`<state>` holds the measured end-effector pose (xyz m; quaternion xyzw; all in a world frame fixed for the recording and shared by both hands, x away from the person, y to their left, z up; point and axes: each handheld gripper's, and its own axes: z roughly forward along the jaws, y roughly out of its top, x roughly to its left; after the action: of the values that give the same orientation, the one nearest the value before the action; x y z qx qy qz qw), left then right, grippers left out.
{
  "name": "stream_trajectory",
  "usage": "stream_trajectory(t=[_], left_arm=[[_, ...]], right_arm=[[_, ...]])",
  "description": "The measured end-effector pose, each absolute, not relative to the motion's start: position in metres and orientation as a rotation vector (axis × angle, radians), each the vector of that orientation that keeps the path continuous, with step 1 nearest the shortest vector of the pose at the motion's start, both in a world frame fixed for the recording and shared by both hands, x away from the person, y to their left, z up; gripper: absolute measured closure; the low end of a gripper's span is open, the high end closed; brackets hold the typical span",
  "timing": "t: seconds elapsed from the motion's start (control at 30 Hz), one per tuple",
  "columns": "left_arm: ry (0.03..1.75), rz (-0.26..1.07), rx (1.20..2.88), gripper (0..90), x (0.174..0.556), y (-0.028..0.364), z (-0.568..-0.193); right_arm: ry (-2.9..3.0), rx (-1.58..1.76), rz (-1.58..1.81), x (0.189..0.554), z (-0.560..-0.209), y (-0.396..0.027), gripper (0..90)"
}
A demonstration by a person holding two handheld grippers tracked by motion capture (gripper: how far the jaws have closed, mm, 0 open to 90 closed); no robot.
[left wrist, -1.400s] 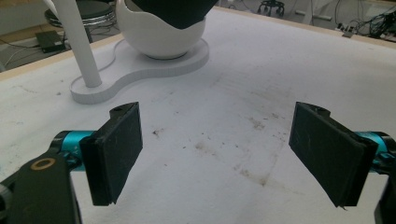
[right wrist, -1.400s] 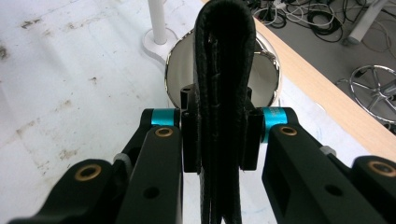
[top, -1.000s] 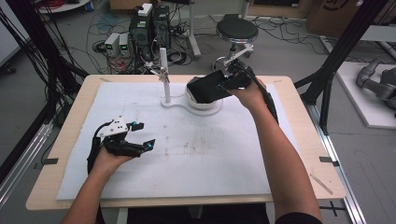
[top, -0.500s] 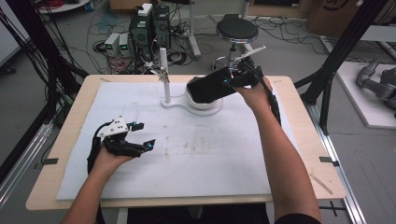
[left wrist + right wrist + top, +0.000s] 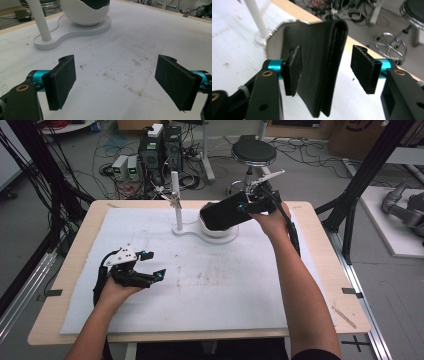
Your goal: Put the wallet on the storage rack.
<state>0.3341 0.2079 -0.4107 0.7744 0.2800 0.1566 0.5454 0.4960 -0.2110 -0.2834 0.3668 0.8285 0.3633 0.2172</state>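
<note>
The left gripper (image 5: 150, 264) rests on the white mat, well short of the white bowl-and-post stand (image 5: 200, 227), its 2 jaws spread and empty, probably just waiting. At the stand's bowl, the right gripper (image 5: 325, 66) has its jaws parted around the black folded leather wallet (image 5: 319, 62), which leans into the bowl, seemingly being released or grasped.

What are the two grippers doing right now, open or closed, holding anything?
Left gripper: open, empty, low over the white mat.
Right gripper: open around the black wallet, which leans in the white bowl; no firm clamp visible.
</note>
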Motion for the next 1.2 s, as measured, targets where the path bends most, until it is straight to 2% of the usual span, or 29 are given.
stream_trajectory(t=[0.37,0.83,1.2], left_arm=[[0.694,0.408,1.862,17.2,0.333,0.205,-0.410],[0.699,0.448,1.858,17.2,0.333,0.208,-0.407],[0.688,0.444,1.833,17.2,0.333,0.209,-0.405]], right_arm=[[2.313,0.948,1.127,0.457,-0.264,-0.225,26.1],[2.225,0.857,1.367,0.388,-0.286,-0.281,22.3],[2.194,0.839,1.455,0.351,-0.320,-0.297,20.6]])
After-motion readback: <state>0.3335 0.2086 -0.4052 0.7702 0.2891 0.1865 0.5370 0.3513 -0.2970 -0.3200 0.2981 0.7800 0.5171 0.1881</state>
